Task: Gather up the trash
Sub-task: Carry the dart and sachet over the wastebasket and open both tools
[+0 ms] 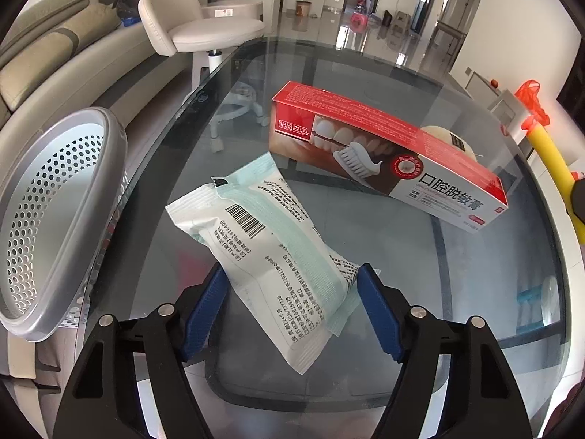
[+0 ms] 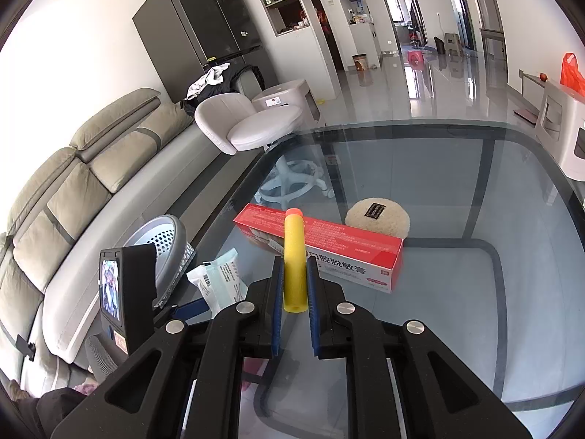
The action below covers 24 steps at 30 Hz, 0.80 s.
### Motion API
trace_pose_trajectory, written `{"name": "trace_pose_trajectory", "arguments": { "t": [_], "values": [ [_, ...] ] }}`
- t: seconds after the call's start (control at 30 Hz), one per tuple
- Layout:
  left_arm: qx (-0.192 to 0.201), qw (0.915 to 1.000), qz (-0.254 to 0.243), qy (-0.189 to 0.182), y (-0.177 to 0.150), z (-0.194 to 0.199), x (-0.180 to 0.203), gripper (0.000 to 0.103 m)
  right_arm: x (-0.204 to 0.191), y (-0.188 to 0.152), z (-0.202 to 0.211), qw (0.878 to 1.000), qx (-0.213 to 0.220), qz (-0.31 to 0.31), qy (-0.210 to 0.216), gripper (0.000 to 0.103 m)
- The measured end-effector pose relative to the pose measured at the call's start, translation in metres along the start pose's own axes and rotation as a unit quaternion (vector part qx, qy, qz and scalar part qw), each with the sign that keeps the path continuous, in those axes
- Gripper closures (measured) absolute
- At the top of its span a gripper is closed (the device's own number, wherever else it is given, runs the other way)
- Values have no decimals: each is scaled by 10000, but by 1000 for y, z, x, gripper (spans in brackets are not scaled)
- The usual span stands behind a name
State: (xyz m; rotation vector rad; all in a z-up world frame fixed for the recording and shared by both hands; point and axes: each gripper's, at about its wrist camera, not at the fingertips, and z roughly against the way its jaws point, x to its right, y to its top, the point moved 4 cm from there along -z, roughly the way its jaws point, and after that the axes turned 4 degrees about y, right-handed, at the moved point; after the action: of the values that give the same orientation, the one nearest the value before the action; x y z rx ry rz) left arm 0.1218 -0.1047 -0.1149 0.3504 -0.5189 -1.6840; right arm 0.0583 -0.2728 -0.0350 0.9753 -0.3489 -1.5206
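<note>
Bright daylight, glossy floor (image 2: 431,84) glare, perhaps slightly soft fisheye edges.

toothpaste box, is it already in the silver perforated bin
No, the toothpaste box lies on the glass table, apart from the silver perforated bin at the table's left edge.

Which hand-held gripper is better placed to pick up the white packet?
Left. The left hand-held gripper is open with its fingers either side of the white packet; the right hand-held gripper already holds the yellow foam dart.
</note>
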Motion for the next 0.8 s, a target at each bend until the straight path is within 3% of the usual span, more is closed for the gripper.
{"name": "trace_pose_trajectory", "arguments": {
  "t": [0.17,0.37,0.8],
  "values": [
    [127,9998,-107,-58,-1,12,-1,38,0,0,-1,10000,-5,12,-10,91],
    [560,9982,-220,29,4,39,-11,38,-6,2,-5,10000,13,57,-17,91],
    [1285,9899,-155,581,16,92,-81,38,-55,13,-35,9994,-28,264,241,91]
  ]
}}
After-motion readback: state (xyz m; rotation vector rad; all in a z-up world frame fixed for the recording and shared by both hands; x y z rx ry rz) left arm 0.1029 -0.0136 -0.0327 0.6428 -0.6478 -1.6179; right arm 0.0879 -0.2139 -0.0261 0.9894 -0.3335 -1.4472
